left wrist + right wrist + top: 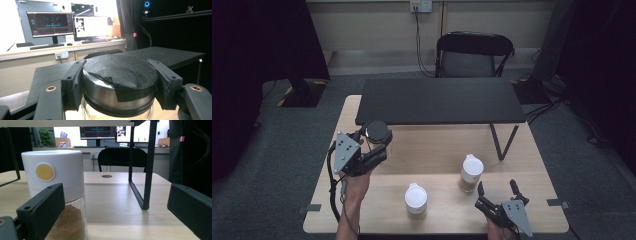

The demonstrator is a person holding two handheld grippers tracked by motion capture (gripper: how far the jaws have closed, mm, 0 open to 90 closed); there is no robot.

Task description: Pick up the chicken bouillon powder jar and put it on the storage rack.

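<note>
A wooden table (532, 150) stands on grey carpet (287, 150), with a black shelf (439, 100) raised on it. Behind is a black folding chair (472, 52), a pale wall (377, 25) with a socket (421, 6), and monitors (51, 23) on a far desk

Dim, soft pictures; bright windows glare behind, dark corners.
</note>
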